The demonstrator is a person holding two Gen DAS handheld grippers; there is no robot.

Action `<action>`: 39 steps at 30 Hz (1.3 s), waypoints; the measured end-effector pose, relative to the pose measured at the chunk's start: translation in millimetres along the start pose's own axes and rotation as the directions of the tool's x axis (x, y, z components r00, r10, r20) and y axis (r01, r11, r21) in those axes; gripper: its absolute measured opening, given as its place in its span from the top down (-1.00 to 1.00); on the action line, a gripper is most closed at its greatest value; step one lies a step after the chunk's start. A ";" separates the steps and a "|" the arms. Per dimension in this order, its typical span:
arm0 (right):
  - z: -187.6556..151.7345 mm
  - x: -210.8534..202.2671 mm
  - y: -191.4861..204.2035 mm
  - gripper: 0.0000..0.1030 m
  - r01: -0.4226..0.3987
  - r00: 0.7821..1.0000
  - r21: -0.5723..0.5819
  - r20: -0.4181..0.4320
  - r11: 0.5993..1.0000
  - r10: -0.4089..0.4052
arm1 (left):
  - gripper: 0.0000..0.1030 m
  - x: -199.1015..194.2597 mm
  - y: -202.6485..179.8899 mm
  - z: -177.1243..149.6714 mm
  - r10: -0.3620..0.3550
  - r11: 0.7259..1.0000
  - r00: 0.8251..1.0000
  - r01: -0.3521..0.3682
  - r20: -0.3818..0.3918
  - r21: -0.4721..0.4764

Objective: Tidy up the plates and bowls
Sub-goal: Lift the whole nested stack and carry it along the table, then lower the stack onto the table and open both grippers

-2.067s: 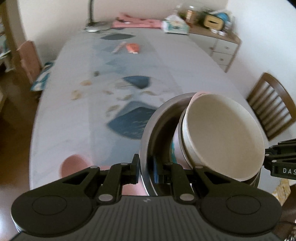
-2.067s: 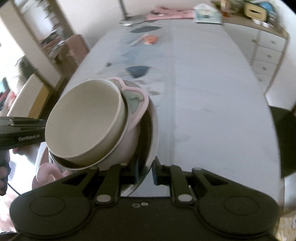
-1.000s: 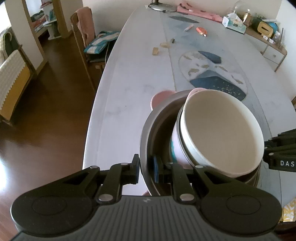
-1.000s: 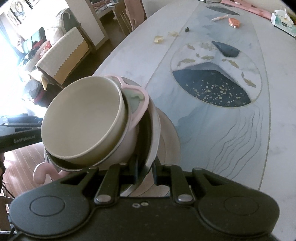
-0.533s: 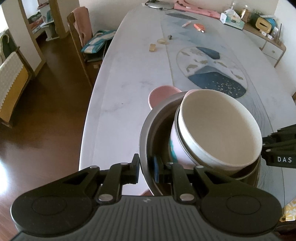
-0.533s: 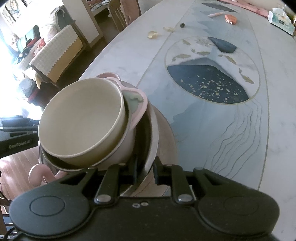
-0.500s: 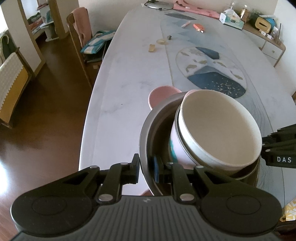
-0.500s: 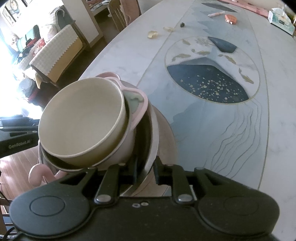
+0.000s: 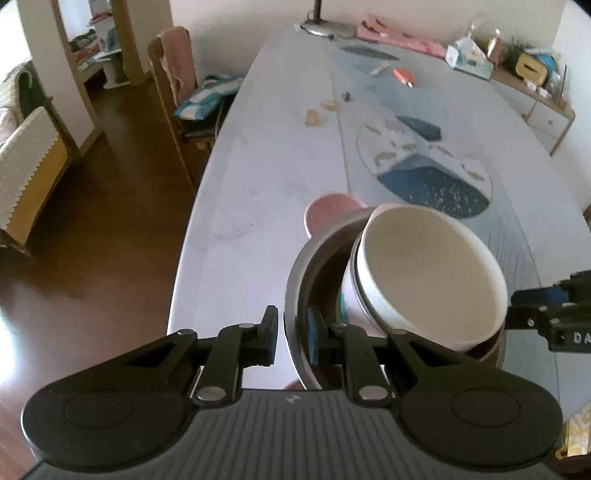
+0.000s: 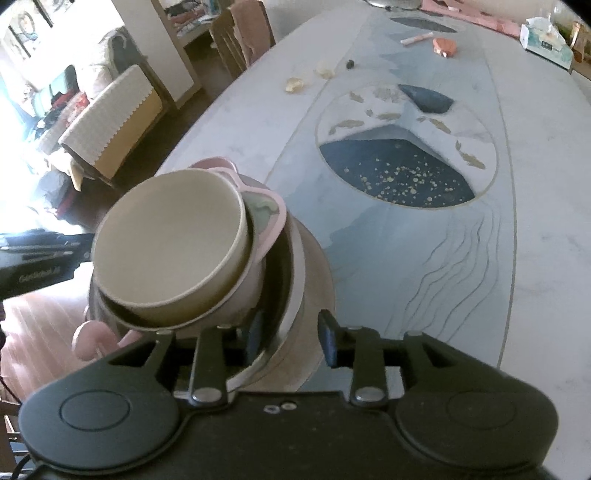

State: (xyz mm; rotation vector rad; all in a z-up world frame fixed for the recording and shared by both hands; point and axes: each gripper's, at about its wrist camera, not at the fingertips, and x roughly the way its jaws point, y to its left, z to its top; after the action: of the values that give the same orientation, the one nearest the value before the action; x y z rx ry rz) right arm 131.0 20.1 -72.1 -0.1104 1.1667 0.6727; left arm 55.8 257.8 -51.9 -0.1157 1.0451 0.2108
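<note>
Marble-patterned and long, the table [image 9: 258, 177] carries a round inlay [image 10: 406, 147] of dark blue with gold flecks at its middle, and dark wood floor [image 9: 92, 229] lies along its left side. At the near end sits a nested stack: a cream bowl [image 9: 428, 273] inside a pink bowl [image 10: 266, 218] with a green-tinted eared rim, both tilted inside a steel bowl [image 9: 299, 280]. In the right wrist view the steel bowl rests on a beige plate [image 10: 317, 273] that lies on the table.

The left gripper [image 9: 291, 328] is clamped on the steel bowl's near rim, one finger outside, one inside. The right gripper [image 10: 288, 336] has its jaws parted wide across the opposite rim: the left finger is inside the bowl, the right finger stands clear over the plate, touching nothing.

Just beyond the stack a small pink dish [image 9: 328, 210] sits on the table, touching or nearly touching the steel bowl; which is unclear.

Farther up the table lie scraps of yellowish paper [image 10: 295, 85], a small dark object [image 10: 350, 64], an orange packet [image 10: 445, 46] and a pink pen-like stick [image 10: 415, 37]. A tissue box [image 10: 546, 37] stands at the far right, a lamp base [image 9: 321, 27] at the far end. A wooden chair [image 9: 173, 74] draped with cloth stands left of the table.
</note>
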 end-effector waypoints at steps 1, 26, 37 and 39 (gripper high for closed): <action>-0.7 -3.7 -0.1 0.30 -0.004 1.000 -0.008 0.008 1.000 0.004 | 0.68 -4.6 -0.6 -0.7 0.005 1.000 1.000 -0.005 0.009 -0.007; -58.0 -146.4 -32.3 -0.81 -0.075 0.912 -0.214 0.381 0.974 0.155 | -0.44 -128.9 -117.4 -44.5 0.094 0.992 0.947 -0.062 0.307 -0.110; -86.1 -172.1 -56.1 -0.99 -0.071 0.869 -0.161 0.475 0.984 0.140 | -0.99 -149.6 -151.8 -65.6 0.078 0.984 0.923 -0.010 0.376 -0.180; -90.2 -173.3 -58.7 -0.99 -0.074 0.868 -0.153 0.477 0.986 0.139 | -0.99 -150.3 -155.9 -67.8 0.063 0.983 0.926 0.005 0.371 -0.181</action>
State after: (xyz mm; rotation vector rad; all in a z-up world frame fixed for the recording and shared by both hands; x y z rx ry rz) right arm 51.0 -139.1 27.2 0.0172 0.6433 0.8185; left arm -38.8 75.1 43.8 -0.2138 0.6434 0.3404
